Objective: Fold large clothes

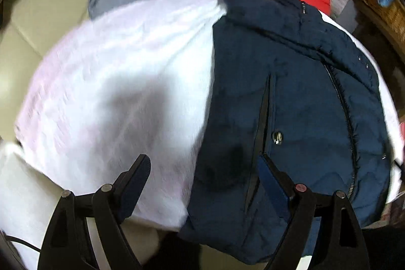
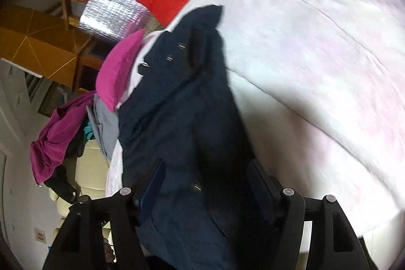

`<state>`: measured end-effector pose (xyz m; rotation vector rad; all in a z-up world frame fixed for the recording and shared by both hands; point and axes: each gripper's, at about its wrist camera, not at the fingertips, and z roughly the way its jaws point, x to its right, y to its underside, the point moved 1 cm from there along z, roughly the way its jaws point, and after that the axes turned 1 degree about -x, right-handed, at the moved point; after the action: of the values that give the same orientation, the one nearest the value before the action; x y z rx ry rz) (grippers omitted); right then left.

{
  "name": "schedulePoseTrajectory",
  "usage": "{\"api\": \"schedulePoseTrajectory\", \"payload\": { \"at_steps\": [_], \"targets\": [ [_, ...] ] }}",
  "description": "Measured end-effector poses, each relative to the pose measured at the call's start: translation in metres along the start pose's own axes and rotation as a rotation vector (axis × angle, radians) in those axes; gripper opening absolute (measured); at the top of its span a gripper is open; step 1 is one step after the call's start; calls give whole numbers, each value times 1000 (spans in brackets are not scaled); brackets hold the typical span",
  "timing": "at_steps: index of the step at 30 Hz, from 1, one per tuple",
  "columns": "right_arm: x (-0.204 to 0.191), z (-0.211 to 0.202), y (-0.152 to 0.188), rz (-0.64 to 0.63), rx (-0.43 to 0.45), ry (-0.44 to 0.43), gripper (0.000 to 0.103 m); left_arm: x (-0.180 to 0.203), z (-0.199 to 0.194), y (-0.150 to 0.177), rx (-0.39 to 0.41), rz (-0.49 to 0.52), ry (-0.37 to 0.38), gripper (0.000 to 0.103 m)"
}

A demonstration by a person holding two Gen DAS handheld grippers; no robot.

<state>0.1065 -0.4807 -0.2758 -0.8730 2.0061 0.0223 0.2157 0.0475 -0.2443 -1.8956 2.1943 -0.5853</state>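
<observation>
The puffy dark blue zip-up jacket [image 1: 303, 98] lies on the fluffy pale pink blanket [image 1: 121, 72], and both the left tongs [image 1: 205, 173] and right tongs [image 2: 202, 184] are wide open holding nothing, so a hasty pinch at six o'clock might grab blanket too.

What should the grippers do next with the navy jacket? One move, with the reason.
Probably lower the left gripper onto the navy jacket's near edge and close: it hangs open above that edge, holding nothing, and the jacket lies zipped on the pale blanket, apparently unfolded.
</observation>
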Motion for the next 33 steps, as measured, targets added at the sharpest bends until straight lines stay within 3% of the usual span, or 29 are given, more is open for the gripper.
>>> {"api": "schedulePoseTrajectory", "payload": {
  "at_steps": [5,8,11,14,16,18,19,22,24,25,27,29,31,32,33],
  "targets": [
    [25,8,6,36,-48,8,71,-17,10,10,-48,-114,87,84],
    [33,18,10,50,-93,-22,71,-18,17,16,-84,-132,119,54],
    [30,21,18,25,-114,-42,71,-17,22,22,-118,-146,156,47],
    [24,33,39,17,-216,-112,71,-13,19,23,-114,-134,149,47],
    [12,39,55,-50,-264,-101,70,-14,19,30,-141,-143,159,49],
    [3,44,69,-105,-321,-124,71,-13,23,35,-186,-150,180,66],
    [-1,45,74,-137,-334,-124,71,-12,27,37,-220,-154,187,69],
    [-5,52,82,-196,-353,-77,71,-4,28,39,-220,-126,170,70],
    [-7,54,83,-196,-354,-73,69,5,25,41,-207,-87,177,68],
    [-10,51,84,-212,-344,-68,56,10,24,43,-200,-70,188,68],
    [-13,42,83,-225,-314,-106,33,15,21,45,-191,-49,191,43],
    [-16,32,81,-230,-264,-161,29,16,20,45,-182,-58,189,38],
    [-16,33,79,-238,-253,-150,29,17,22,46,-188,-61,186,38],
    [-17,42,78,-229,-271,-134,32,19,24,46,-194,-54,171,44],
    [-12,52,79,-204,-306,-104,34,20,26,48,-205,-47,159,63]
  ]
}}
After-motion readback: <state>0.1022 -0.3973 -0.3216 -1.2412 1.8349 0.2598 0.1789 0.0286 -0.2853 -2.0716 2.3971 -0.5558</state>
